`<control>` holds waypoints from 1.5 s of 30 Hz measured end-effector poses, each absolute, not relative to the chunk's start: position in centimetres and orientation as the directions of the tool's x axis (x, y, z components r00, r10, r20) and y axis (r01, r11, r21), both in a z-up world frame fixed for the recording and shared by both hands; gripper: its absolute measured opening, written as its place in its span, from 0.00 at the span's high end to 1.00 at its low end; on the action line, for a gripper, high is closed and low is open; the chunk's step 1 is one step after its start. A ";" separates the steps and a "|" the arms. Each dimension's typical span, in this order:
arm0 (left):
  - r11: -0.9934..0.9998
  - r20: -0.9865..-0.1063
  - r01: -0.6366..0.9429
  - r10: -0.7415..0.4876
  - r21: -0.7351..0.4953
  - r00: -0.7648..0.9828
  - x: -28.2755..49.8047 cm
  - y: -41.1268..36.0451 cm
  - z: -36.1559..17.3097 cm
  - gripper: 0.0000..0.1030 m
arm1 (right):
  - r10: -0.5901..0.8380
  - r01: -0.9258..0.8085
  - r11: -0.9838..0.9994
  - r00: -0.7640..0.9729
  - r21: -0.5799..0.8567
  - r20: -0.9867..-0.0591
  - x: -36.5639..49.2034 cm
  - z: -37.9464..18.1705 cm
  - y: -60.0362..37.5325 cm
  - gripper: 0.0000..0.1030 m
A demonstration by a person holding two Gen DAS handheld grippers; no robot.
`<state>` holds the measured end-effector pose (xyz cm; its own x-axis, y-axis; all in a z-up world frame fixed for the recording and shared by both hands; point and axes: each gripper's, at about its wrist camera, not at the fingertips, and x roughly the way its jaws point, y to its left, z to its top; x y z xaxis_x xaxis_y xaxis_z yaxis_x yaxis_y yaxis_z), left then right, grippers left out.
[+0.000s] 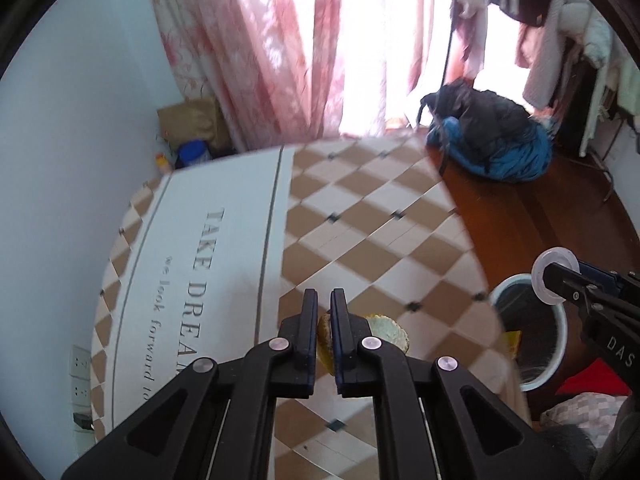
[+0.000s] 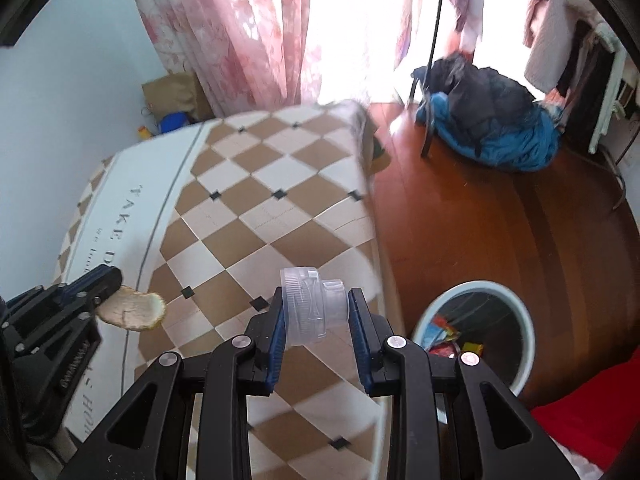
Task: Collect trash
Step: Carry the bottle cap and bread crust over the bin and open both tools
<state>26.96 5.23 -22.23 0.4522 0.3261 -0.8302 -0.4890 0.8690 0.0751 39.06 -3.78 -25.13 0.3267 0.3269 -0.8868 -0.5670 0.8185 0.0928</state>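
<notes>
My left gripper [image 1: 324, 300] is shut on a piece of fruit peel [image 1: 386, 330], pale inside with a yellow rim, and holds it above the table; the peel also shows in the right wrist view [image 2: 134, 312] sticking out of the left gripper [image 2: 114, 278]. My right gripper [image 2: 316, 300] is shut on a clear plastic cap [image 2: 310, 306] near the table's right edge; it also shows in the left wrist view [image 1: 554, 282]. A white trash bin [image 2: 524, 320] holding colourful wrappers stands on the floor to the right, below the table, and appears in the left wrist view [image 1: 562, 332].
The table [image 2: 256, 208] has a brown-and-white checked cloth with a white lettered band. A wooden floor [image 2: 480, 216] lies right of it. A pile of blue and black clothes [image 2: 492, 128] lies by the pink curtains [image 2: 240, 32]. A paper bag [image 2: 172, 92] sits in the corner.
</notes>
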 end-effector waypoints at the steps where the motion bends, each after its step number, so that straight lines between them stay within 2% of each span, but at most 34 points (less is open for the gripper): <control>1: 0.875 -0.823 -0.480 0.320 0.066 0.469 27.0 4.7 -21.4 0.96 | 0.336 -0.563 0.821 0.336 0.098 -0.880 39.0 -24.3 -4.6 0.70; 8: 0.932 -0.770 -0.361 0.250 0.028 0.587 30.4 -2.7 -16.4 0.96 | 0.370 -0.491 0.860 0.412 0.139 -0.833 39.3 -18.6 -14.0 0.70; 14: 0.978 -0.792 -0.208 0.132 0.006 0.596 36.4 -10.4 -18.4 0.96 | 0.322 -0.391 0.909 0.442 0.144 -0.837 41.1 -18.2 -22.8 0.70; 21: 0.994 -0.879 -0.106 0.051 0.001 0.475 43.4 -16.5 -26.2 0.96 | 0.230 -0.266 0.954 0.364 0.136 -0.902 45.2 -24.7 -31.2 0.70; 29: 0.996 -0.942 -0.090 0.035 0.005 0.334 47.8 -18.3 -34.0 0.96 | 0.234 -0.171 0.965 0.213 0.200 -0.949 49.3 -34.7 -35.7 0.70; 35: 0.996 -0.962 -0.088 0.014 -0.010 0.273 49.1 -18.4 -36.9 0.94 | 0.267 -0.109 0.961 0.110 0.255 -0.957 51.2 -41.0 -36.7 0.70; 41: 0.994 -0.971 -0.090 -0.032 -0.055 0.237 49.7 -18.6 -37.9 0.91 | 0.276 -0.098 0.959 0.082 0.267 -0.958 52.2 -43.7 -36.4 0.70; 42: 0.994 -0.971 -0.092 -0.034 -0.057 0.235 49.7 -18.5 -37.8 0.89 | 0.275 -0.097 0.959 0.083 0.267 -0.958 52.3 -43.8 -36.4 0.70; 43: 0.994 -0.970 -0.091 -0.038 -0.061 0.238 49.5 -18.6 -37.6 0.80 | 0.275 -0.095 0.959 0.087 0.267 -0.958 52.3 -43.6 -36.2 0.69; 44: 0.994 -0.969 -0.092 -0.038 -0.063 0.245 49.4 -18.6 -37.4 0.61 | 0.279 -0.097 0.958 0.088 0.271 -0.956 52.5 -43.6 -36.1 0.69; 45: 0.994 -0.968 -0.097 -0.034 -0.059 0.248 49.2 -18.6 -37.1 0.47 | 0.281 -0.102 0.957 0.083 0.272 -0.956 52.7 -43.7 -35.8 0.69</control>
<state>49.24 -18.63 -37.10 0.2483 -0.0337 -0.9681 -0.0969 0.9935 -0.0594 52.73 -35.79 -43.68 0.0832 0.2806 -0.9562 -0.1023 0.9569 0.2719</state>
